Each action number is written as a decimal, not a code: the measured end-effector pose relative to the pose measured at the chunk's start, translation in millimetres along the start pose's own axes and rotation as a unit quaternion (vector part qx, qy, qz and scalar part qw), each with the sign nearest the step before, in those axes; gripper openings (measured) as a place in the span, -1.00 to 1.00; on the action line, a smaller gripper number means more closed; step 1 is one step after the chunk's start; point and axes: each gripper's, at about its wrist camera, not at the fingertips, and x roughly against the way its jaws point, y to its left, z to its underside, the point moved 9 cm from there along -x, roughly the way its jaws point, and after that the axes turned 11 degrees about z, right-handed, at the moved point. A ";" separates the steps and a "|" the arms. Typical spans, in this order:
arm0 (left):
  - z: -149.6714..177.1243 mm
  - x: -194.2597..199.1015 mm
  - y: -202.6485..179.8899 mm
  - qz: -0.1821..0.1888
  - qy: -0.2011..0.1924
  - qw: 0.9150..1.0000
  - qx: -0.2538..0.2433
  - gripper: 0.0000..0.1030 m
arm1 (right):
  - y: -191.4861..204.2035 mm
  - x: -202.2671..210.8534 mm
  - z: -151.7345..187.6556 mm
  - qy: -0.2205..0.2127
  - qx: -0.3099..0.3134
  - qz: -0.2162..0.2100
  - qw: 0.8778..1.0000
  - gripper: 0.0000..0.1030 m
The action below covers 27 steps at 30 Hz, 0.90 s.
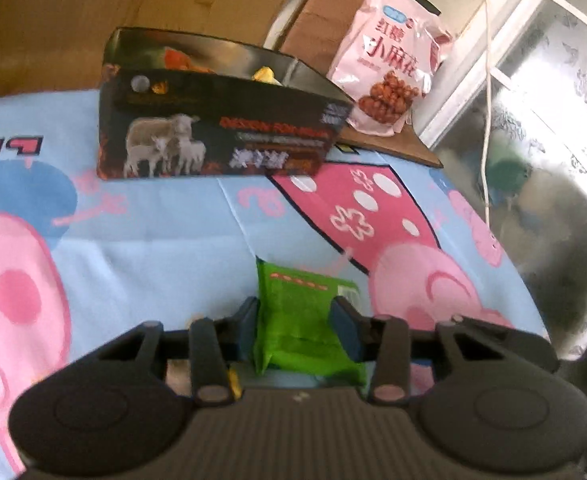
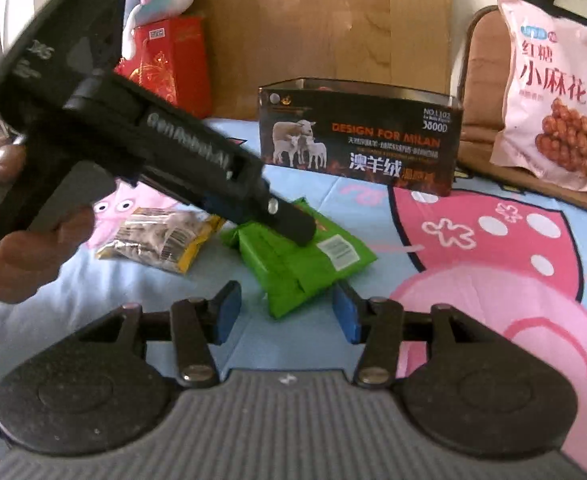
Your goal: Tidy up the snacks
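Closest to our left wrist camera, the left gripper (image 1: 299, 326) has its blue-padded jaws on either side of a crinkly green foil snack packet (image 1: 293, 320) lying on the cartoon-print blue and pink bed sheet (image 1: 153, 248); the pads look to be touching the wrapper, though we cannot tell whether they truly pinch it. A weak hold on slick foil could let it slip out on lifting. Beyond stands the open black cardboard box with sheep pictures (image 1: 221, 136), with a pink bag of fried dough twists (image 1: 389, 64) behind. From our right wrist camera, the right gripper (image 2: 287, 310) has its jaws apart and empty, just beside the same packet's near end. Closing too could tug the packet two ways. A yellow packet of seeds (image 2: 161, 240) lies near, easily knocked.
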 end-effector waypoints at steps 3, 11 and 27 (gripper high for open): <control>12.0 4.1 -15.8 0.006 0.006 1.000 -0.008 -0.27 | -9.9 16.2 12.2 0.005 -0.019 -0.004 1.000 -0.19; 81.8 28.4 -71.2 0.020 0.026 0.998 -0.048 -0.26 | -0.2 84.7 60.3 0.005 0.021 -0.010 1.000 -0.20; 138.9 106.0 -46.2 -0.055 -0.025 0.998 -0.006 -0.19 | 65.8 98.2 73.7 -0.019 0.075 -0.073 0.994 -0.15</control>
